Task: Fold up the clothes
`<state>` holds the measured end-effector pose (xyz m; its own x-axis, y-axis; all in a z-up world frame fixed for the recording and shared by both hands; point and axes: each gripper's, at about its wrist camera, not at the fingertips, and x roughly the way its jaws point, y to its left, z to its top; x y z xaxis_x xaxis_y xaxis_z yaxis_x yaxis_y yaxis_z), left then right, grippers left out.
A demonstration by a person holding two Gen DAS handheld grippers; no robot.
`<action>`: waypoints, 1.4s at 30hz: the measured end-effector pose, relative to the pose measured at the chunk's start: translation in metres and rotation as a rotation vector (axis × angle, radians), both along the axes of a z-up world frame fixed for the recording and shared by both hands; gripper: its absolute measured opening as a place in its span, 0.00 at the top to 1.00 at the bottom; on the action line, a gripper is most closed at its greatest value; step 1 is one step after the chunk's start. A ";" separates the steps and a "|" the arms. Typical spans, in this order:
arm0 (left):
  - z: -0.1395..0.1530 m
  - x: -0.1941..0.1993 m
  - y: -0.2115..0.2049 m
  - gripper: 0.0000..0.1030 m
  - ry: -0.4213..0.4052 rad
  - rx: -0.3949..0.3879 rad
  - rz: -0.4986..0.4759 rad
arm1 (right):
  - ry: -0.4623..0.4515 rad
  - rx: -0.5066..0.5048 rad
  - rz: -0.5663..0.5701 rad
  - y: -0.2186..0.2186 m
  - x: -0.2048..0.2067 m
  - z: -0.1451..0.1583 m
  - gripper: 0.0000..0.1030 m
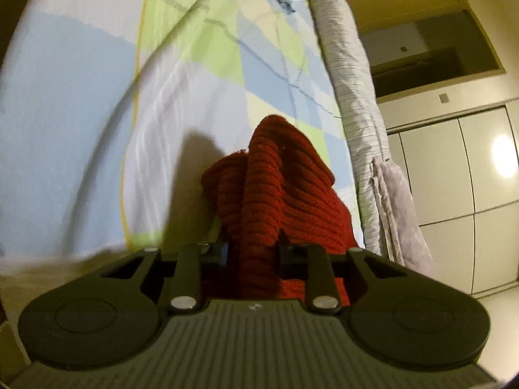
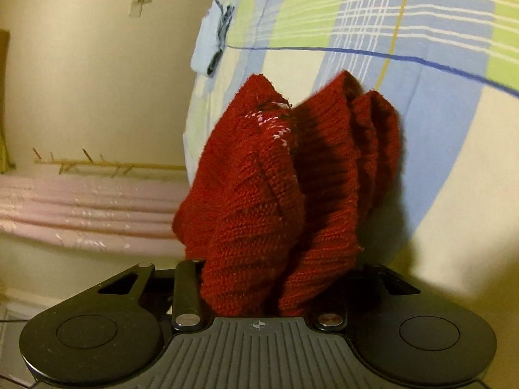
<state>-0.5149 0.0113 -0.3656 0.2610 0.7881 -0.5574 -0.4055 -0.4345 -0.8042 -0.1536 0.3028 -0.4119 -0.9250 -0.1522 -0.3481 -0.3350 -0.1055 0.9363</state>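
So, the left tool (image 1: 253, 246) is clamped on a bunched fold of the red knitted sweater (image 1: 275, 194), with the ribbed knit squeezed between the two black fingers (image 1: 223, 249) and rising toward 12 o'clock in the left wrist view. The right tool (image 2: 259, 278) is also gripped onto the same sweater (image 2: 275, 194); its fingertips are mostly buried under the wool, so only the bunched fabric coming out of the jaws is seen. A thin pale pink-white pattern (image 2: 275, 129) is picked out in the knit near the top of the bunch, at about 12 o'clock.

Past the sweater, a bed sheet (image 1: 162, 81) checked in blue, green and white is spread out, and the sweater is held in front of it in both views; whether it's touching the bed can't be told. A rolled striped grey-white quilt (image 1: 350, 81) is laid along the bed's edge at 1 o'clock in the left view, with pale cupboard doors (image 1: 454, 178) at 3 o'clock. In the right view, pink folded bedding (image 2: 81, 207) is seen at 9 o'clock under a cream wall (image 2: 81, 81).
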 end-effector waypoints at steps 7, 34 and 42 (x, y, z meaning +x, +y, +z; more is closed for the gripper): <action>0.067 0.001 -0.023 0.81 0.014 0.031 -0.045 | 0.049 -0.053 -0.108 -0.047 0.022 0.046 0.65; 0.269 -0.264 0.101 0.81 0.076 0.215 -0.380 | 0.159 0.024 -0.542 -0.095 -0.198 0.237 0.65; 0.306 -0.287 0.131 0.81 0.086 0.284 -0.348 | 0.198 0.089 -0.539 -0.058 -0.223 0.279 0.65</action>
<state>-0.8018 0.1419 -0.0600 0.4998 0.7863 -0.3632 -0.5586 -0.0278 -0.8290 -0.3767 0.2445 -0.1332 -0.9126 0.3803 -0.1501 -0.1824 -0.0501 0.9819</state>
